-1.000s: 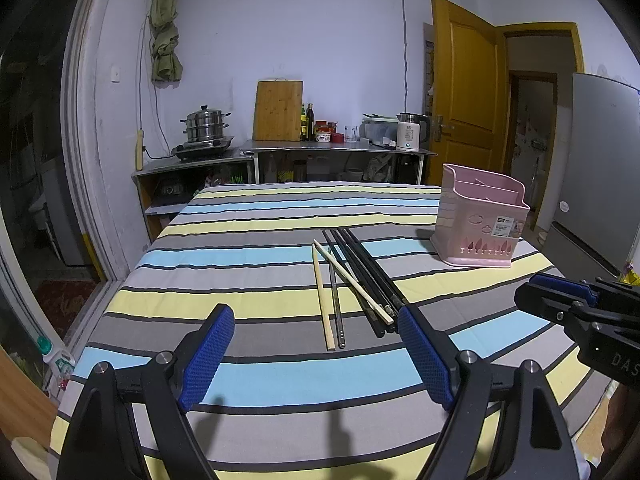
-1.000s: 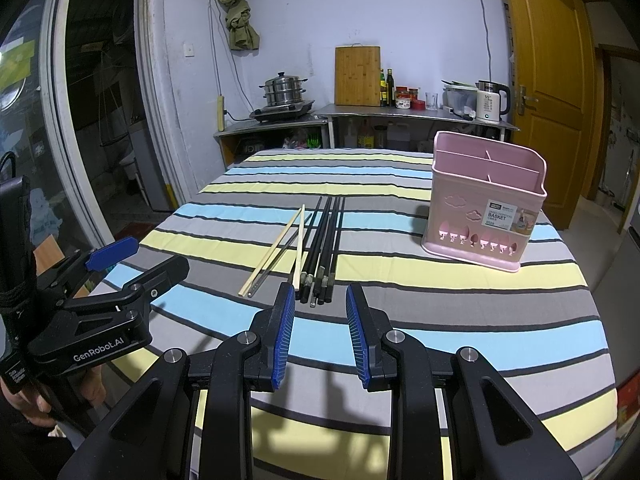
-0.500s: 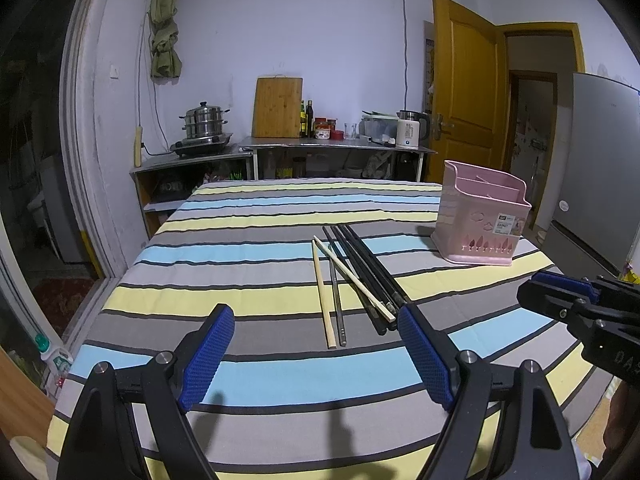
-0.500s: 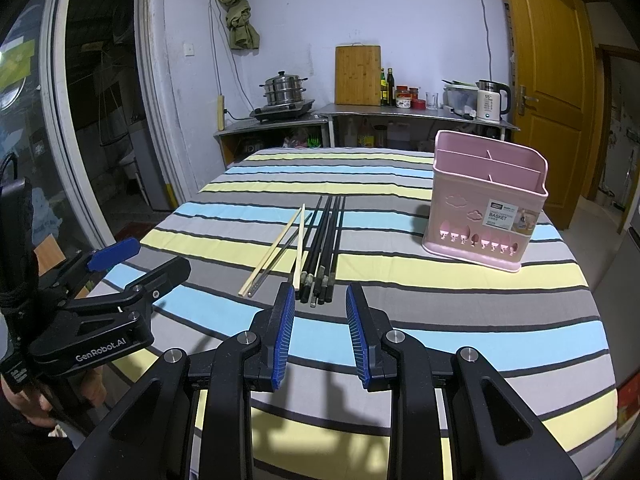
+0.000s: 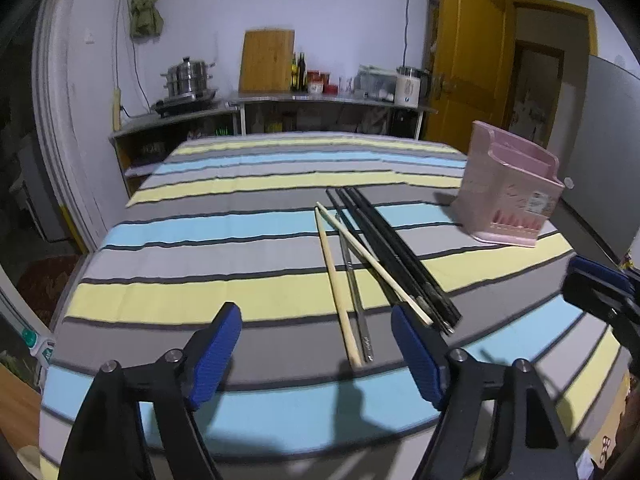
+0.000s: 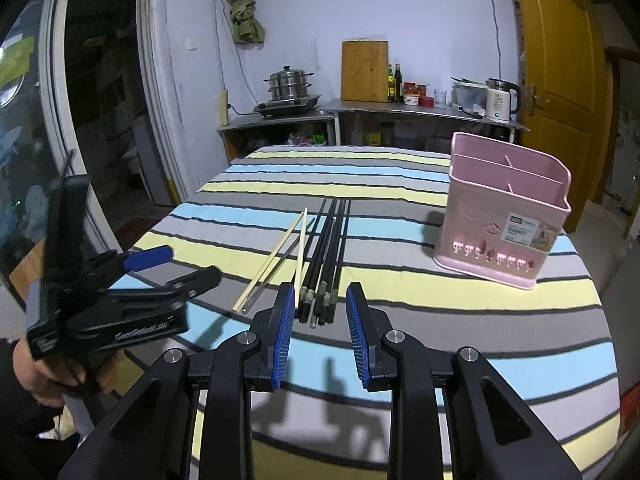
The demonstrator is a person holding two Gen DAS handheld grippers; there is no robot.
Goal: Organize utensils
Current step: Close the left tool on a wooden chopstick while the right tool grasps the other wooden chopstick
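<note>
Several chopsticks lie in a loose bundle on the striped tablecloth: black ones (image 5: 394, 252) (image 6: 330, 252), two pale wooden ones (image 5: 334, 276) (image 6: 276, 256) and a steel one (image 5: 354, 296). A pink utensil basket (image 5: 510, 192) (image 6: 506, 216) with compartments stands upright to their right, empty as far as I can see. My left gripper (image 5: 316, 344) is open wide, just short of the near ends of the wooden chopsticks. My right gripper (image 6: 320, 312) is open, its pads either side of the near ends of the black chopsticks, not closed on them.
The table (image 6: 460, 344) is covered in a grey, blue and yellow striped cloth. Behind it is a counter with a steamer pot (image 6: 290, 84), a cutting board (image 6: 364, 70), bottles and a kettle (image 6: 500, 100). A yellow door (image 6: 560, 80) is at the right.
Both grippers have moved forward and lower toward the chopsticks. The right gripper's jaws have opened a little wider. Nothing was picked up.
</note>
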